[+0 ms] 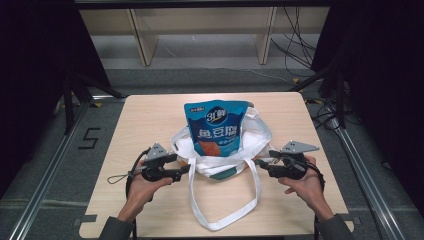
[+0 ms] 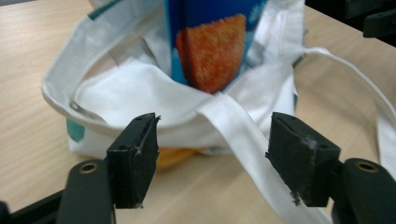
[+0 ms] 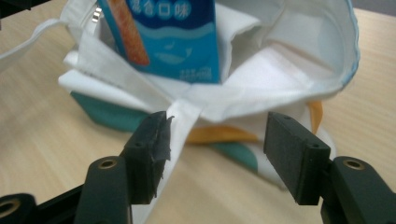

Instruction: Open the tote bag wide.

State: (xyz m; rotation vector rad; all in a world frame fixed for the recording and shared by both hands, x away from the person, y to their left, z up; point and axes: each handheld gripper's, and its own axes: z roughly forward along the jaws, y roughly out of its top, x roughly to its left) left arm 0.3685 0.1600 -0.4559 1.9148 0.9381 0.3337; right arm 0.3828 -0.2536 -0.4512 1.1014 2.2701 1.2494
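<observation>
A white tote bag [image 1: 256,134] with teal and orange print lies mid-table, mouth open towards me. A blue snack pouch [image 1: 218,126] stands in it. Its long white strap [image 1: 224,220] loops towards the front edge. My left gripper [image 1: 186,170] is open at the bag's left front corner. In the left gripper view the strap [image 2: 239,133] runs between the open jaws of my left gripper [image 2: 215,126], beyond them the bag [image 2: 126,88] and pouch [image 2: 212,46]. My right gripper [image 1: 260,162] is open at the right front corner. In the right gripper view my right gripper [image 3: 218,122] straddles the strap's base [image 3: 184,116] below the pouch [image 3: 173,32].
The light wooden table [image 1: 150,120] has bare room on both sides of the bag and in front of it. Metal rails [image 1: 47,170] flank the table. Wooden shelf frames [image 1: 142,35] and cables [image 1: 295,45] lie on the floor behind.
</observation>
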